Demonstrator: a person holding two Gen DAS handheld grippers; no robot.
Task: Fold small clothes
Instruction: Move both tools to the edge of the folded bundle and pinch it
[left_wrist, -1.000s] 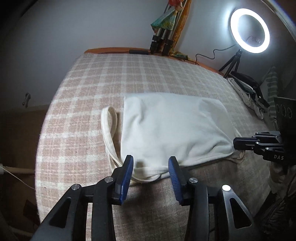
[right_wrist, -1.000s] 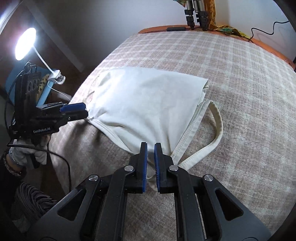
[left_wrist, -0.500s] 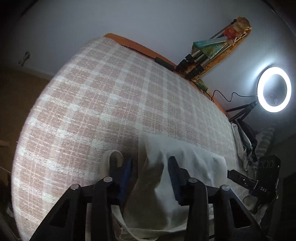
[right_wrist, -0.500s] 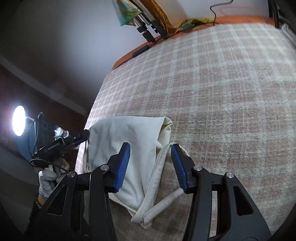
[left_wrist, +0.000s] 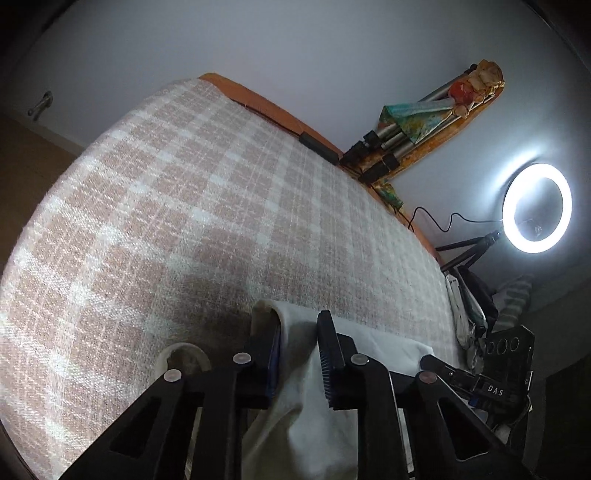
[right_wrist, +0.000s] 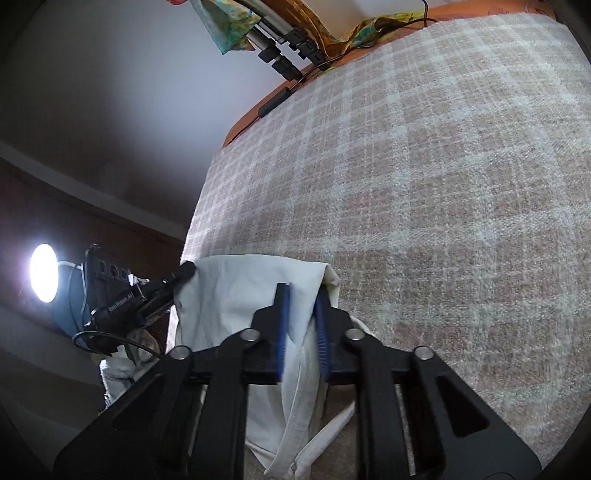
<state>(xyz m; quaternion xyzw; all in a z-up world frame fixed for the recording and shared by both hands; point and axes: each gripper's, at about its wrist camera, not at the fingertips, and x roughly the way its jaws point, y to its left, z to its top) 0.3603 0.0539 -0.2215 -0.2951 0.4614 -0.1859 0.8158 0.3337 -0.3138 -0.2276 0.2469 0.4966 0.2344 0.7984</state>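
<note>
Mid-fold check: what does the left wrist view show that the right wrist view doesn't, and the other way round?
Left wrist only: the ring light on its tripod, and a pile of clothes at the bed's edge.
Right wrist only: a round lamp, and the top's long straps hanging below the jaws.
Both: the cream top on the checked blanket, with the left gripper and right gripper each clamped on it.

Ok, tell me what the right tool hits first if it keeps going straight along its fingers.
Probably the checked pink-and-white woven blanket just past the cream cotton top that the right tool grips; depth is unclear.
</note>
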